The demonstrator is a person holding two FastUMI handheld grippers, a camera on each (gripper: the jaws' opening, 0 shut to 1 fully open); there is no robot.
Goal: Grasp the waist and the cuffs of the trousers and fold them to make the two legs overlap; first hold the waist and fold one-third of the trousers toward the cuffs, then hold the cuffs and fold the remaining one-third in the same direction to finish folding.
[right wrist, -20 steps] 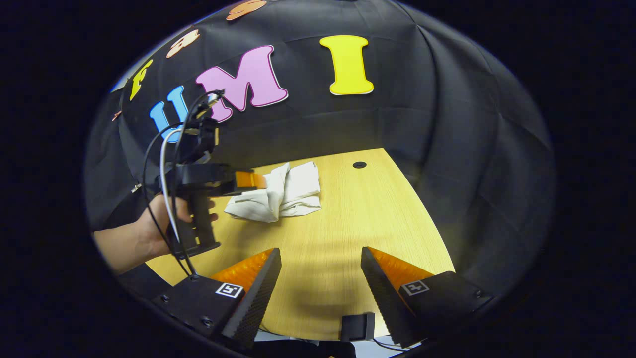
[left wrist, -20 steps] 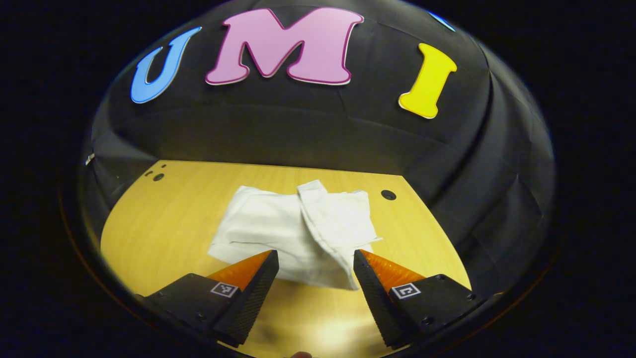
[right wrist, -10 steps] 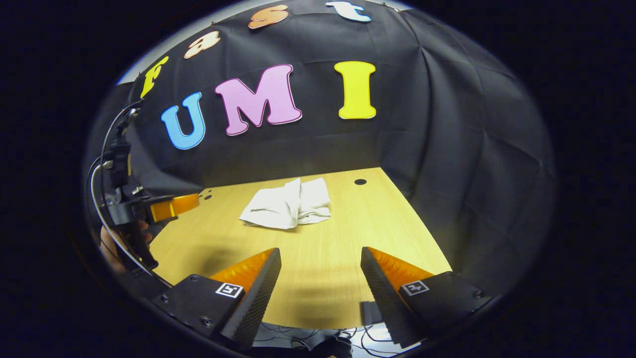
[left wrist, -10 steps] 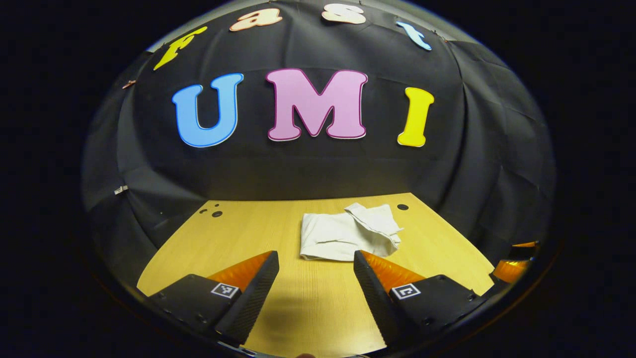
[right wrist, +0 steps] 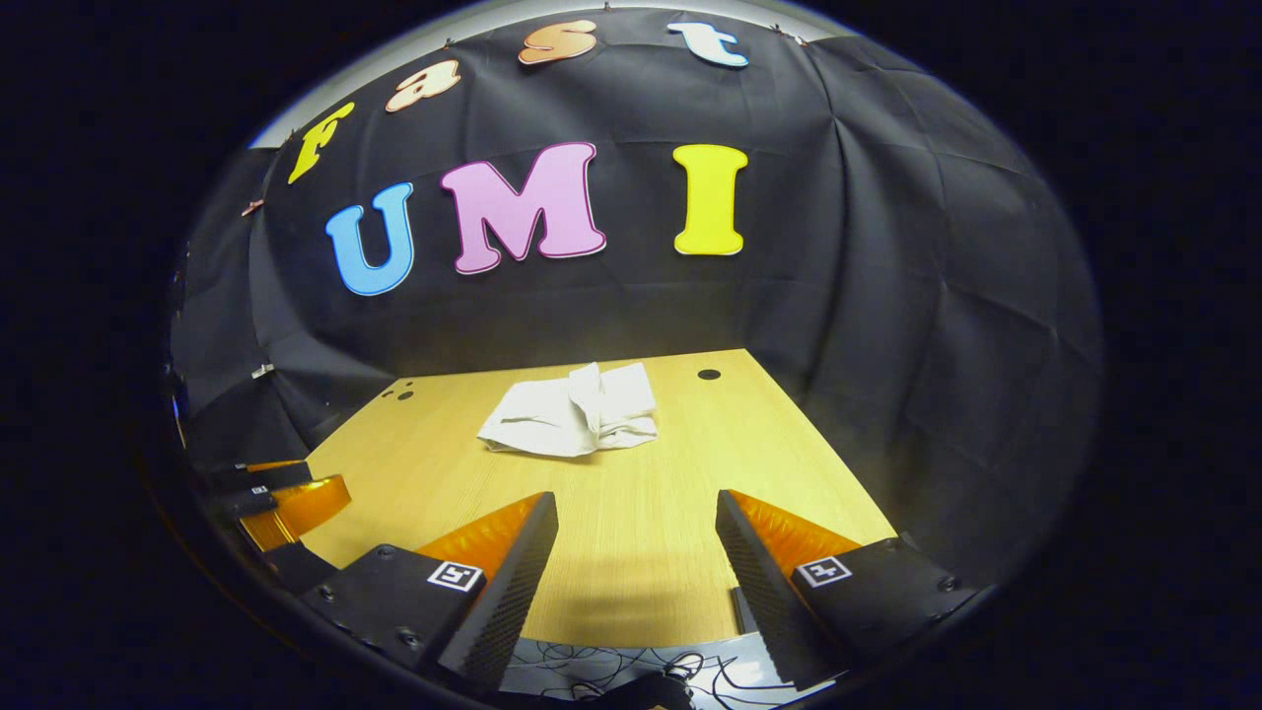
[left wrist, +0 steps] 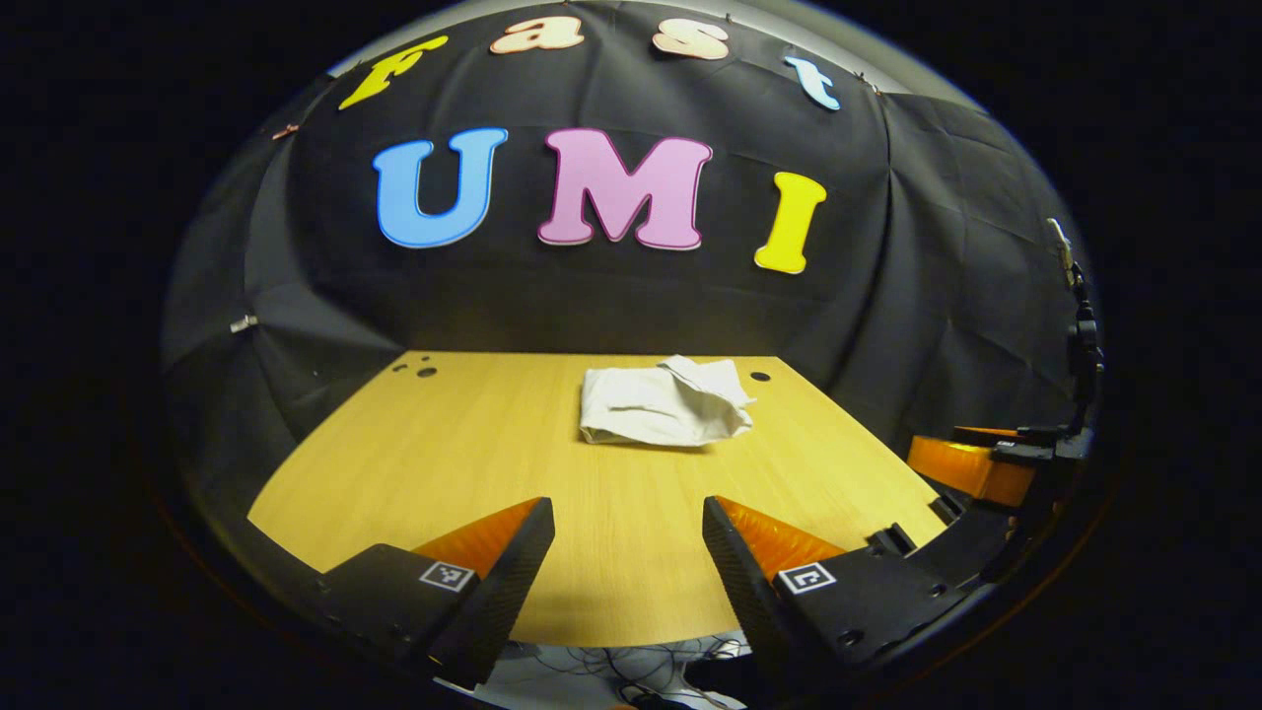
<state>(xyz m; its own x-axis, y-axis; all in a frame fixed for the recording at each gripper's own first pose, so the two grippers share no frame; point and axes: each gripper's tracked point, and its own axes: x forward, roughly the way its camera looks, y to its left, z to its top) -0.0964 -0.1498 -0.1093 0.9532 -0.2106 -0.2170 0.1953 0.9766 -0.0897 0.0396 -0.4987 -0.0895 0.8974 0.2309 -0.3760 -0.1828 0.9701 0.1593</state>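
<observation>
Loosely folded, the white cloth trousers [left wrist: 663, 402] lie rumpled on the woodgrain table [left wrist: 473, 454]; both claws gape empty.

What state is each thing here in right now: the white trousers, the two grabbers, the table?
trousers: folded into a small, slightly rumpled bundle, lying free on the table's far half.
left gripper: open, empty, held back near the table's front edge.
right gripper: open, empty, also back near the front edge.
table: bears the trousers.
</observation>
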